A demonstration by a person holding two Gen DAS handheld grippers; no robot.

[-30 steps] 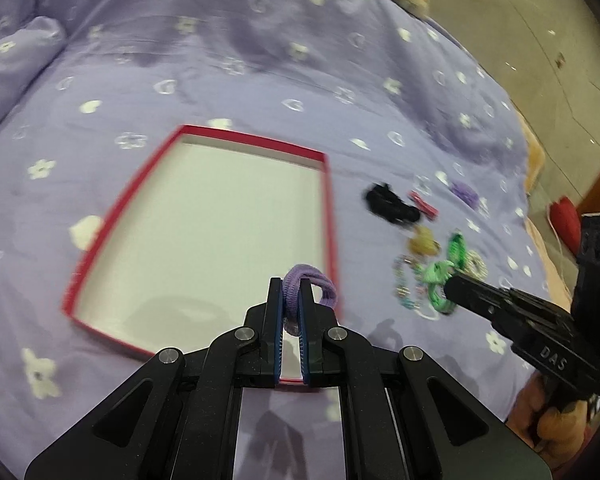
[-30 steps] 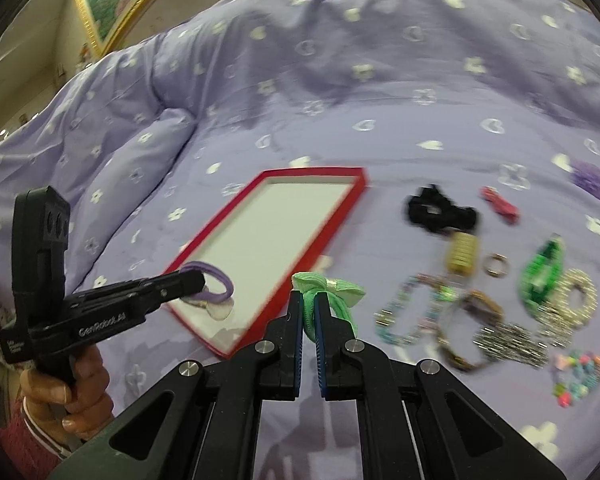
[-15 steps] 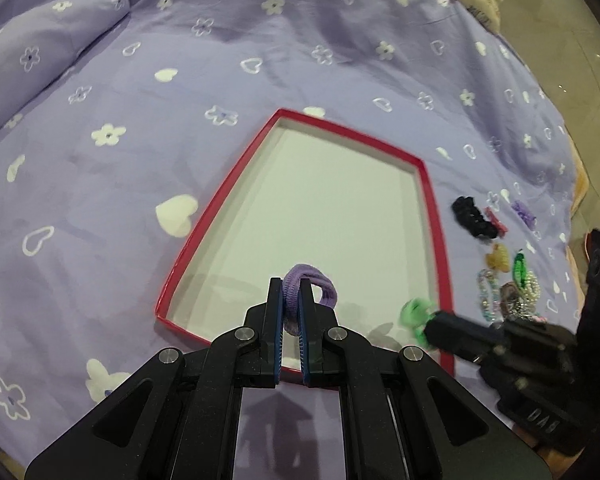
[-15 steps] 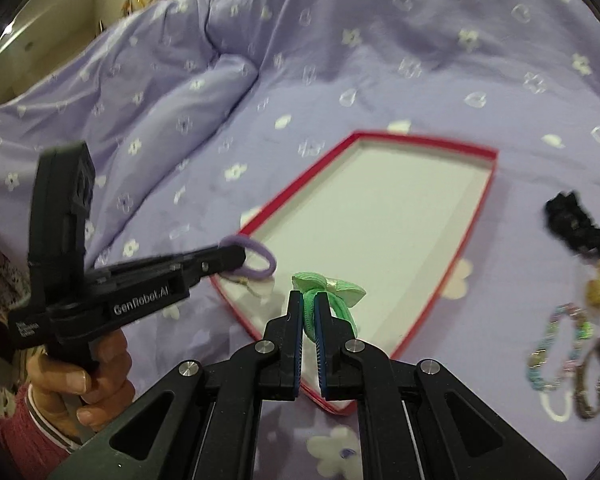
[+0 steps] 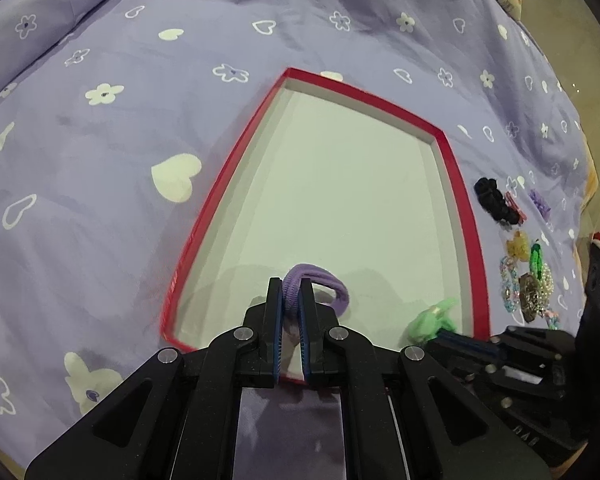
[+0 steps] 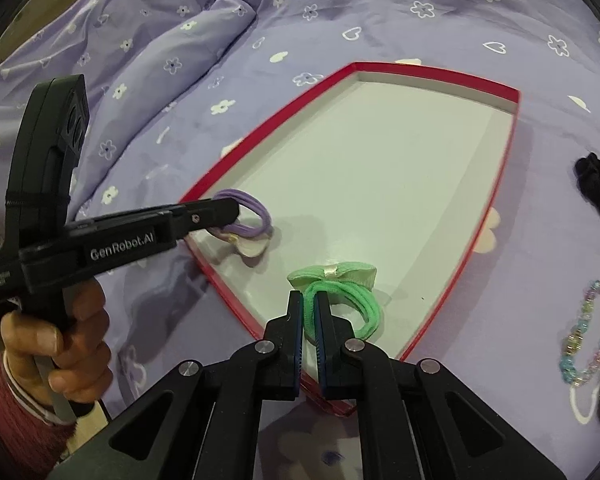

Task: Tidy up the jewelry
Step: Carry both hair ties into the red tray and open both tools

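**Hair ties over a red-rimmed tray, with loose jewellery on a lilac bedspread**

Tray (image 5: 466, 216): shallow, rectangular, thin red card rim, smooth matt off-white floor. It lies flat on the bedspread (image 5: 100, 160).

Bedspread: soft lilac cloth, creased, printed with white hearts and small flowers; a padded fold rises at the far side.

Left gripper (image 5: 291, 292): black plastic, blue ribbed pads. Its jaws are pressed together on the purple hair tie (image 5: 328, 282), a loop of several thin elastic cords with a pale, glossy charm hanging below it. In the right wrist view the charm sits low over the tray floor near the rim, though contact cannot be judged. A hand (image 6: 60, 344) grips the handle, with a dark red knitted cuff at the wrist.

Right gripper (image 6: 309, 312): same make. Its jaws pinch the green hair tie (image 6: 364, 304), a bundle of bright green elastic cords carrying a pale green ribbed ribbon bow with a shiny white centre knot. It hangs over the near corner of the tray.

Loose items, on the cloth beside the tray:
- black scrunchie (image 5: 494, 200), ruffled fabric, nearest the rim;
- red clip (image 5: 514, 206), small and narrow, just beside the scrunchie;
- small purple piece (image 5: 540, 204), too blurred to identify;
- beaded bracelet (image 6: 588, 332), translucent pastel beads in a loop;
- a cluster of yellow, green and sparkly pieces (image 5: 534, 280), touching or overlapping one another.
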